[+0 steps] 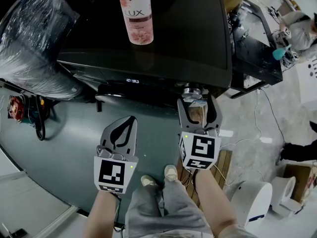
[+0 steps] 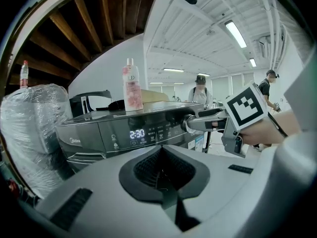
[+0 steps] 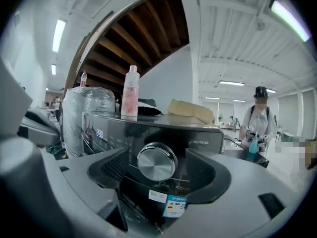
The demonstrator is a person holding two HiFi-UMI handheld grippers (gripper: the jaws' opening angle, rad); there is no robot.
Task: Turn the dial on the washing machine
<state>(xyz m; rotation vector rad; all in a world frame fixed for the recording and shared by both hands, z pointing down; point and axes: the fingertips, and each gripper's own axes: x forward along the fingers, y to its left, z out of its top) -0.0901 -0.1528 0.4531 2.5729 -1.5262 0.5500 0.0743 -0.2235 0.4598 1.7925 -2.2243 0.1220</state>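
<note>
Find the dial [image 3: 157,162] at the right end of the washing machine's [image 1: 163,38] front panel, framed by the right tongs [image 1: 198,108], spread wide with a pad on either side and neither one pressing. Probably the moment to take hold: centre on the knob first, then close evenly on its rim so that both pads bite together, and roll about the knob's own axis rather than levering sideways. Expect little friction from that face: brushed metal, round, domed slightly, with a smooth bright rim standing proud of glossy black plastic. Squeeze firmly, since ribbed rubbery pads on polished metal could slip. Watch the lit display [image 2: 136,133] further left on the panel for a change. Leave the left tongs [image 1: 128,123] as they hang, shut on nothing, low and well clear of the panel. Mind the pink plastic bottle [image 1: 136,14] standing upright on the flat dark lid.
</note>
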